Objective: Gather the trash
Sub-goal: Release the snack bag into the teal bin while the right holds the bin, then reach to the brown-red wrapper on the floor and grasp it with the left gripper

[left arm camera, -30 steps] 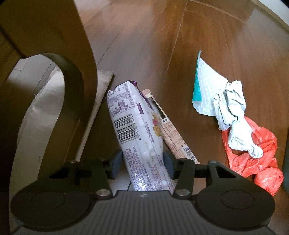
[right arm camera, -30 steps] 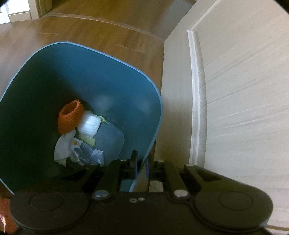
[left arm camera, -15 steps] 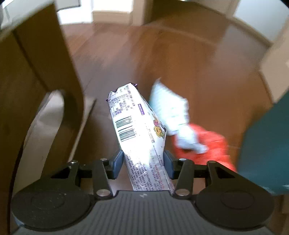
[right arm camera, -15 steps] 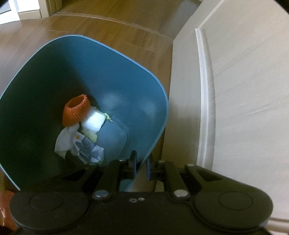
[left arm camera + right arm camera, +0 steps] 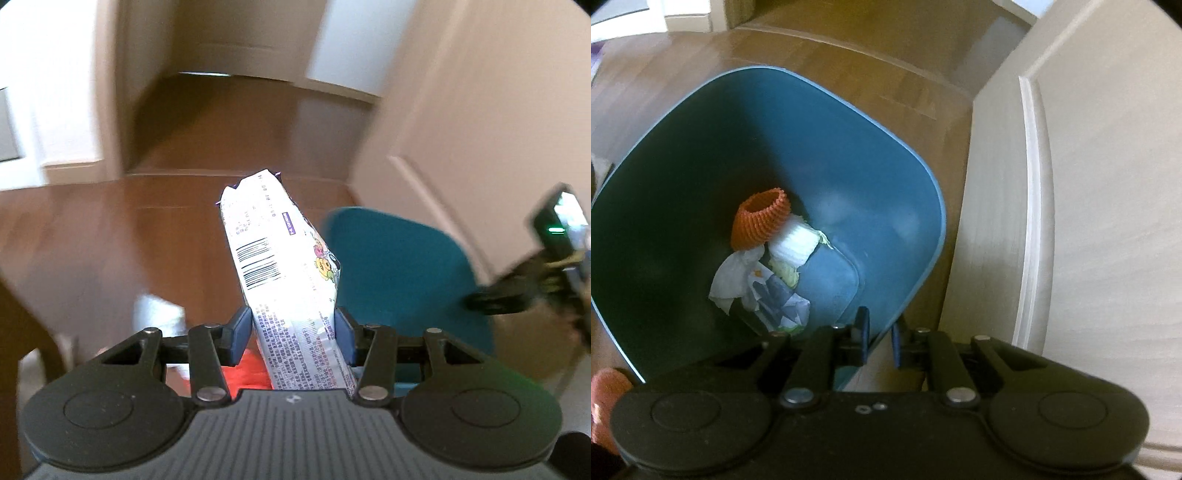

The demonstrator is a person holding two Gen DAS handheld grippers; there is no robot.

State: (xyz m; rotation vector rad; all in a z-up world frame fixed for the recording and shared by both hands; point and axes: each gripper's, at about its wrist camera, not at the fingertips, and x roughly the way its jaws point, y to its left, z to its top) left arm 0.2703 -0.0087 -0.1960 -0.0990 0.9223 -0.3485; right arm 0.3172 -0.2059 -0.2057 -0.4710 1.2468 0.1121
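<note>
My left gripper is shut on a white snack wrapper with a barcode and holds it upright in the air, left of the teal bin. My right gripper is shut on the bin's near rim and tilts the bin open toward me. Inside lie an orange foam net sleeve, a white foam piece and crumpled paper. The right gripper also shows blurred at the right of the left wrist view.
Red plastic bag and white crumpled trash lie on the wooden floor below my left gripper. A pale door panel stands right of the bin. A dark wooden chair leg is at the left.
My left gripper has lifted the snack wrapper off the floor and swung right toward the bin. My right gripper has kept its hold on the bin rim and tilted the bin slightly.
</note>
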